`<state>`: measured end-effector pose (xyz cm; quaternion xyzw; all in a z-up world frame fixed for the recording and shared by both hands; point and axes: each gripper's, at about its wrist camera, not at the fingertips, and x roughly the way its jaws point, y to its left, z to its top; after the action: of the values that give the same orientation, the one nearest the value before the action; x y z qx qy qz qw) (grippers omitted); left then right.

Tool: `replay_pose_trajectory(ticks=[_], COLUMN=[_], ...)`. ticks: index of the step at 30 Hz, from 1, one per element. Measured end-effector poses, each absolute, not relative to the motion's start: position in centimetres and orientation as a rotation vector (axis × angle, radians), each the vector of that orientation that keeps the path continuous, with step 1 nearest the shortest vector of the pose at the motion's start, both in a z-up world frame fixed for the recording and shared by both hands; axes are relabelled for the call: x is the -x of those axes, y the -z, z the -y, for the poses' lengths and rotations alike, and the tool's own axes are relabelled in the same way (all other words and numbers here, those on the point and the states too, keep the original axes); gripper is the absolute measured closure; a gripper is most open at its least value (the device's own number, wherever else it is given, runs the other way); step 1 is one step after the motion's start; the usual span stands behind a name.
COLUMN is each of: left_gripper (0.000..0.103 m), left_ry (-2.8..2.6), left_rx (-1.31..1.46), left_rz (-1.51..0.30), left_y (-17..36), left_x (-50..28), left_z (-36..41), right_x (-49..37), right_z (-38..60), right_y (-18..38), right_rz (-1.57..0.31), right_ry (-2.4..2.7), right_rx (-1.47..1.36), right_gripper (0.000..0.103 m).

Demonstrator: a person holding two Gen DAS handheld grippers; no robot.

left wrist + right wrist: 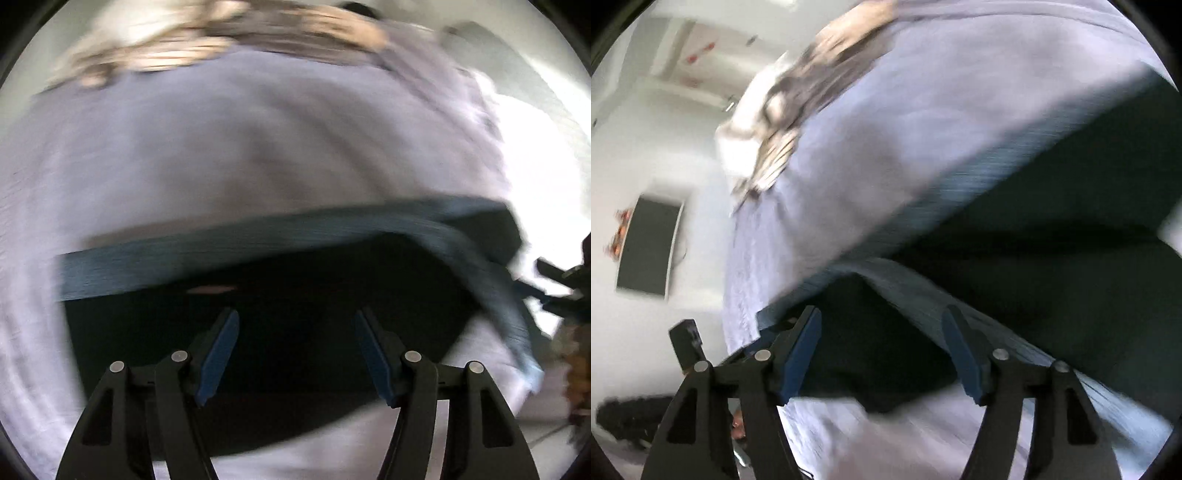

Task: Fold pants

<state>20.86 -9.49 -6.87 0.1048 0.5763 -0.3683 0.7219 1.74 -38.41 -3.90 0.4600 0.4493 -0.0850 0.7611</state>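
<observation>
Dark pants (295, 332) with a blue striped waistband (258, 251) lie on a pale lilac sheet (258, 147). My left gripper (295, 354) is open and empty, hovering just above the dark fabric near the band. In the right wrist view the same pants (1034, 258) lie with a blue striped band (960, 295) folded across them. My right gripper (882, 350) is open and empty over the pants' edge. The right gripper also shows at the right edge of the left wrist view (557, 284). Both views are motion-blurred.
A patterned beige blanket (221, 40) lies bunched at the far end of the bed, also seen in the right wrist view (783, 122). A dark wall screen (648, 247) hangs on the white wall beyond the bed edge.
</observation>
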Motion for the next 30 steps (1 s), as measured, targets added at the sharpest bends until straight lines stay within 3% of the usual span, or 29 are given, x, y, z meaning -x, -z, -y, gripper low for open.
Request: replay_pose_trajectory(ticks=[6,15,16,17,18,19,24,30], left_gripper=[0.037,0.037,0.039,0.054,0.077,0.079,0.079,0.079], left_ry=[1.106,1.109,1.096,1.080,1.070,1.061,1.045,0.990], left_rx=[-0.183,-0.185,-0.193,-0.198,-0.200,-0.198,-0.174,-0.150], left_rz=[-1.414,-1.588,-1.597,-1.604,-1.616,-1.624,-1.528,-1.368], left_y=[8.4,13.3,13.7,14.0,14.2,14.2,10.6,7.5], left_x=[-12.6,-8.5,-8.0,-7.8,-7.6,-7.4,-7.9,-11.2], left_z=[21.2,28.3,28.5,28.8,28.9,29.1,29.7,34.7], right_x=[16.9,25.4,25.8,26.2,26.2,26.4,23.7,14.5], right_z=[42.0,42.0,42.2,42.6,42.8,43.1,47.9,58.4], right_y=[5.1,12.6,13.2,13.7,13.9,14.0,9.1,3.1], right_rz=[-0.889,-0.689,-0.641,-0.586,-0.549,-0.525,-0.590,-0.657], right_ry=[0.449,0.496,0.497,0.503,0.508,0.513,0.441,0.303], right_rx=[-1.346,-1.725,-1.755,-1.788,-1.811,-1.833,-1.613,-1.346], right_gripper=[0.031,0.032,0.038,0.046,0.080,0.097,0.098,0.098])
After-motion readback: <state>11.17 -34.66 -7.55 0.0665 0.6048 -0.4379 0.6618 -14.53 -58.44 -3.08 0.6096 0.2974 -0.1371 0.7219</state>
